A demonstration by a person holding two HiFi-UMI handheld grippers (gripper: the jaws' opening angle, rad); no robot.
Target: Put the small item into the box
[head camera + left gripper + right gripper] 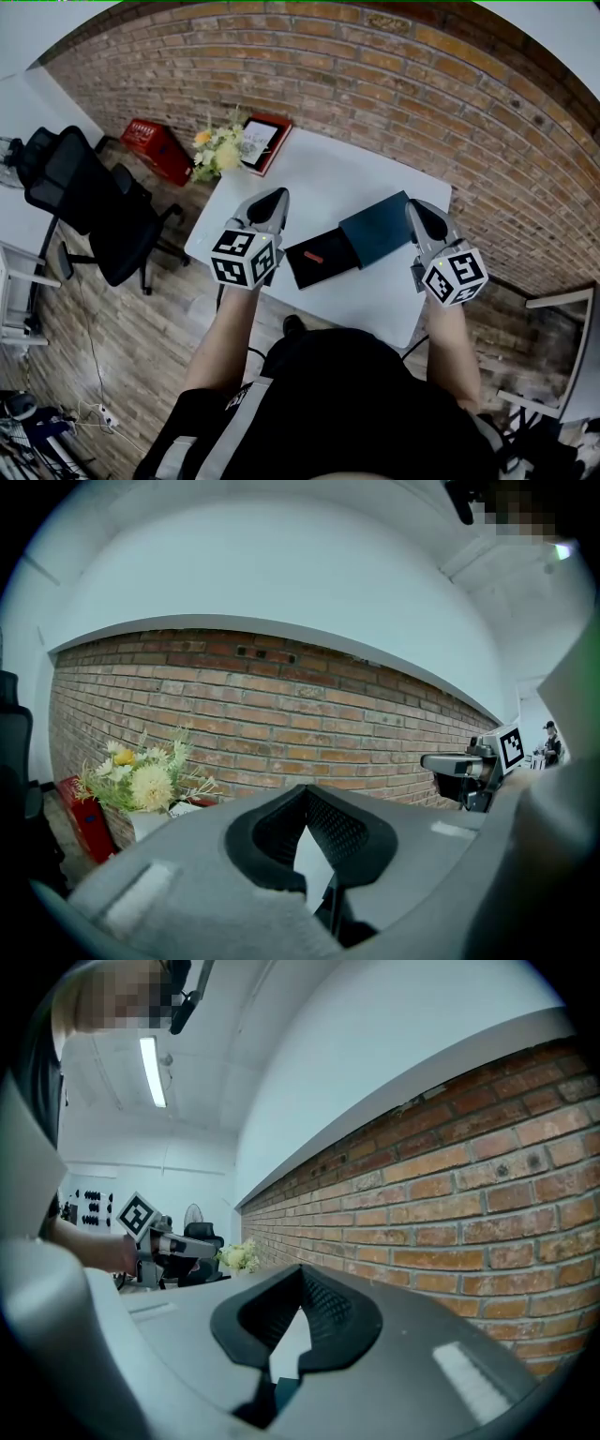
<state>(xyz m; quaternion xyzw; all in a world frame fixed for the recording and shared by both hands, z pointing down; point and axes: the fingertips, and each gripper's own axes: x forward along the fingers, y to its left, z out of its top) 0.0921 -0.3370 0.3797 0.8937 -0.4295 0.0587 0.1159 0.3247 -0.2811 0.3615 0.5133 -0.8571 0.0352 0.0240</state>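
Both tools were up off the white rectangular bench (328, 178), so nothing was being carried at that moment. The left tool (277, 200) hovered over the bench's near-left part, its 2 grey jaws pressed together at the tips and gripping nothing. Its own view showed only bare white bench through the slot lower down. The right tool (420, 211) was likewise clenched and empty, hanging just beside the right end of the dark teal box sleeve (377, 228), with a sliver of teal visible beneath its jaws in its own view.

And the task's thing? The small red flat item (314, 257) lay inside the shallow black box tray (342, 251), which jutted from the sleeve's left end toward the person. I'd judge it sat open that way to give a clear drop from above. Going by that, the placing looked done. What seemed left was pushing the tray into the sleeve, which would explain 1 tool flanking each side of the box: 1 to brace, 1 to push.

The bouquet of pale yellow and white flowers (216, 150) and the red-framed tablet (265, 142) sat at the bench's far-left corner, well apart from the box and out of the working lane.
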